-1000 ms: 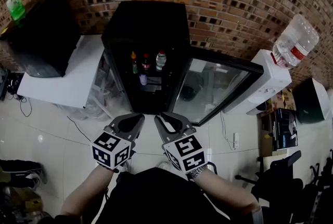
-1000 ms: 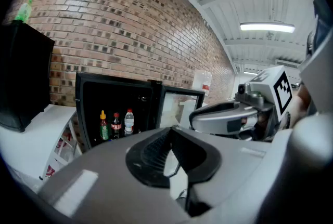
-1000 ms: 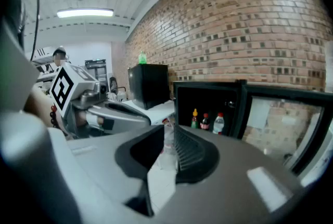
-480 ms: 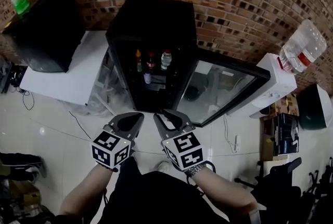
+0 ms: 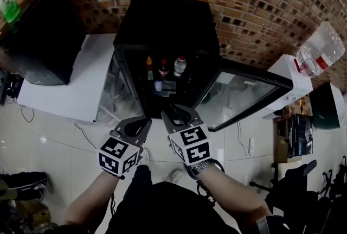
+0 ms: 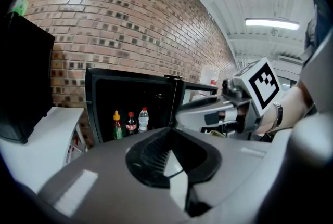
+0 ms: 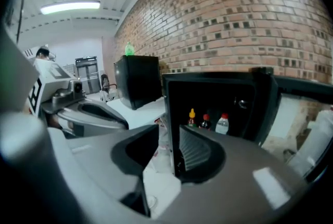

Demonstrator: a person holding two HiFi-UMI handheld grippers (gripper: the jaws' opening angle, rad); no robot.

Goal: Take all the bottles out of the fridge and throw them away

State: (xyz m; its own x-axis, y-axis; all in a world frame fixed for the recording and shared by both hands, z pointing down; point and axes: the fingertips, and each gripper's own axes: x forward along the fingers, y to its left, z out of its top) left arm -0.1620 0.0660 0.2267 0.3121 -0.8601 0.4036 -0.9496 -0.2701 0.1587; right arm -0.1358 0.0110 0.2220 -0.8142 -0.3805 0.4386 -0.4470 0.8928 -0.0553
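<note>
The black fridge (image 5: 162,21) stands with its glass door (image 5: 238,94) swung out to the right. On its shelf are a green bottle with a yellow cap (image 5: 149,67), a cola bottle (image 5: 163,68) and a water bottle (image 5: 179,65), with a small purple-topped item (image 5: 158,85) below them. They also show in the left gripper view as the green bottle (image 6: 118,125), cola bottle (image 6: 130,123) and water bottle (image 6: 143,119). My left gripper (image 5: 140,120) (image 6: 169,132) is shut and empty, short of the fridge. My right gripper (image 5: 172,113) (image 7: 169,129) has just been opening, with nothing between its jaws.
A white table (image 5: 70,81) with a black box (image 5: 43,37) stands left of the fridge. A green bottle (image 5: 8,7) sits on top of the box. A water dispenser (image 5: 290,78) with its jug (image 5: 320,45) is at the right. An office chair (image 5: 303,173) stands at the lower right.
Both grippers have moved forward toward the open fridge, which now looks nearer. The right gripper's jaws have parted a little.
</note>
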